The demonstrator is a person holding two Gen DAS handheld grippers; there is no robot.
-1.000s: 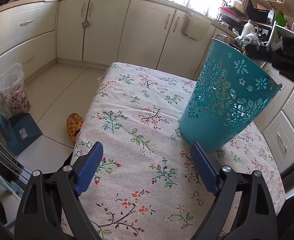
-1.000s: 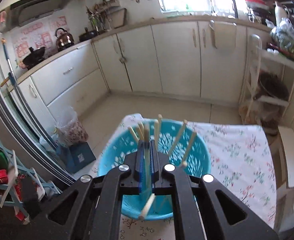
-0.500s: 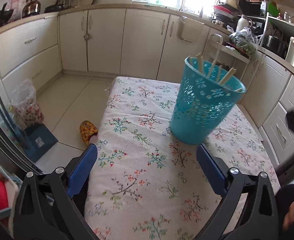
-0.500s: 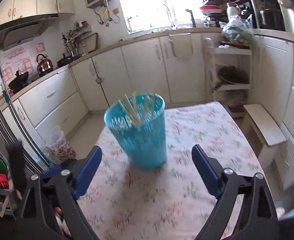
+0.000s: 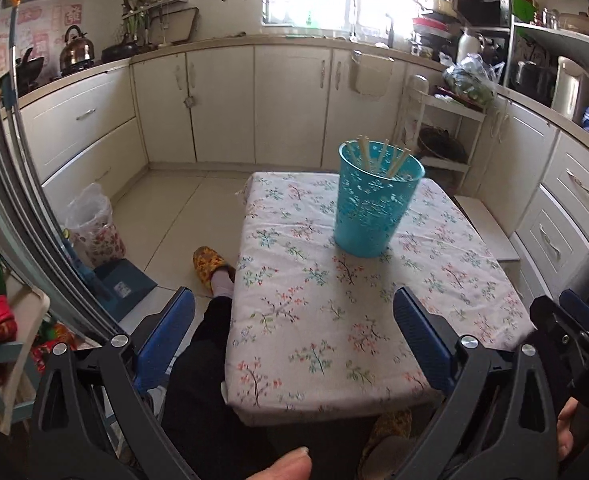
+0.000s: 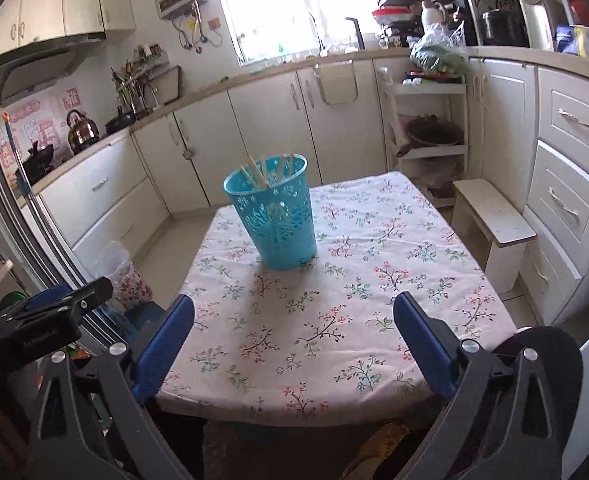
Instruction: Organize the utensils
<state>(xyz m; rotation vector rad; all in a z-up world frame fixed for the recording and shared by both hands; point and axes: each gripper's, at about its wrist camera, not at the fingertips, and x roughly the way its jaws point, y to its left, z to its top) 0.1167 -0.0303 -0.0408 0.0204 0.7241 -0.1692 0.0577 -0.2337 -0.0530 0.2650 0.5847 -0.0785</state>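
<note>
A teal basket (image 5: 377, 204) stands upright on the table (image 5: 318, 320), toward its far half, on a floral cloth; pale chopsticks (image 5: 378, 156) lean inside it, their tips poking above the rim; from the right wrist view the same basket (image 6: 278, 216) sits left of the table's (image 6: 334, 320) middle, with the chopsticks (image 6: 266, 172) fanned out at its mouth, how many I cannot count for sure.

The left hand-held gripper (image 5: 294, 340) hangs over the near edge of the table, well apart from the basket, jaws spread wide with nothing but cloth showing between them; the right hand-held gripper (image 6: 294, 340) is likewise released, its jaws having just been opening, and nothing lies between them; it too is well back from the basket.

A slipper (image 5: 210, 264) on a foot rests on the floor tiles left of the table; a kettle (image 5: 76, 46) stands on the far counter; a small white stool (image 6: 494, 224) is beside the table's right side.
</note>
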